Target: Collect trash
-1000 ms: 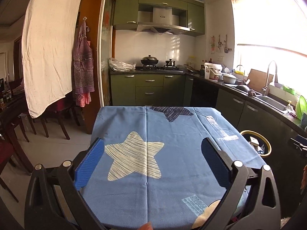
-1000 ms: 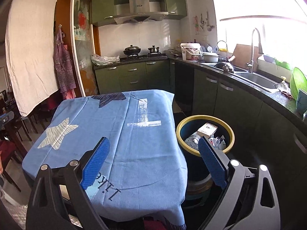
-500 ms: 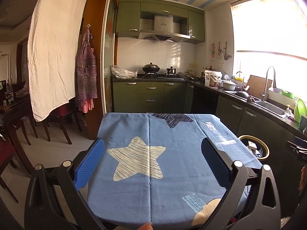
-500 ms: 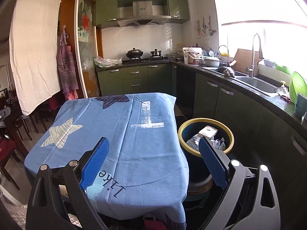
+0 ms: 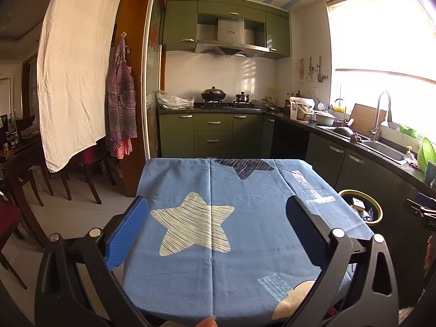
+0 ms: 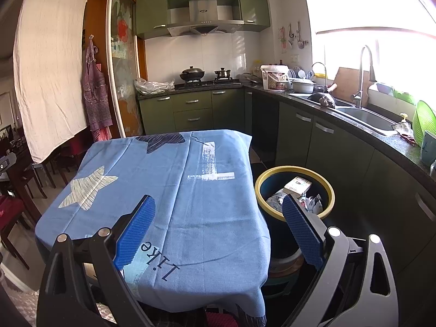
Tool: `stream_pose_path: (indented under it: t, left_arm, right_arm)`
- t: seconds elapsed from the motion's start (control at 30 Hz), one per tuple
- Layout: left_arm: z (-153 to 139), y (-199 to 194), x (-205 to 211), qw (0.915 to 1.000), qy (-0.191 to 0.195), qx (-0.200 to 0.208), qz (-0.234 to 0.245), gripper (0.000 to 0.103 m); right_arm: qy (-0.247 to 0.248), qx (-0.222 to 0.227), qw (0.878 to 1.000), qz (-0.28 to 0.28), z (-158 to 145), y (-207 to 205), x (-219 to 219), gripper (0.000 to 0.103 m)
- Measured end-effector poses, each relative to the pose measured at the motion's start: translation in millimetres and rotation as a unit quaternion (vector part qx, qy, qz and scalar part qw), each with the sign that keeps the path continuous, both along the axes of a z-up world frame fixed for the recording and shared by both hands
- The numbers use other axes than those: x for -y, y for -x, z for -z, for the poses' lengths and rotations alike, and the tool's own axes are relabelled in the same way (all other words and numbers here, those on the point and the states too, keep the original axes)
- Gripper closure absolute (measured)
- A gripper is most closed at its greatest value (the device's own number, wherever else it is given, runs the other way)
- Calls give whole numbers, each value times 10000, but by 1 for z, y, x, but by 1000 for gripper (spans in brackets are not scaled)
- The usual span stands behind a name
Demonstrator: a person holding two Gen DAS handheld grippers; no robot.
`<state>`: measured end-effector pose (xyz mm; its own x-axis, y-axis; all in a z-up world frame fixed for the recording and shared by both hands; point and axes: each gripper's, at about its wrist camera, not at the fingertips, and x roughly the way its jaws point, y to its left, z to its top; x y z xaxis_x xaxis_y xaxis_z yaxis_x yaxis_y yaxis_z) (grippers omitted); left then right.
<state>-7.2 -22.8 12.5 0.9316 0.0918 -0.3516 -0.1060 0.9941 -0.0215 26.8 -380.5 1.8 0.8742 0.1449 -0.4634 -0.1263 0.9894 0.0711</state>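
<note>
Two views, bin (image 6: 295,190) contents clearer rightward

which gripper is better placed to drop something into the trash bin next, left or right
Right, probably. The right gripper sits close beside the trash bin, at the table's right edge. The left gripper hangs over the blue tablecloth, farther away. Both are open, empty.

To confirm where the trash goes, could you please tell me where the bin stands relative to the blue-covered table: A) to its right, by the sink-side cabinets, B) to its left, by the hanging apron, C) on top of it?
A: the bin stands on the floor right of the table.
</note>
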Motion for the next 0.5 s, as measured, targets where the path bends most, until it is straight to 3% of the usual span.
stream_pose_path:
  t: [0.5]
  left_arm:
    - [3, -2, -2, 10000, 4, -26, 26, 7]
  right_arm:
    - [-29, 0, 10000, -5, 1, -1, 1, 10]
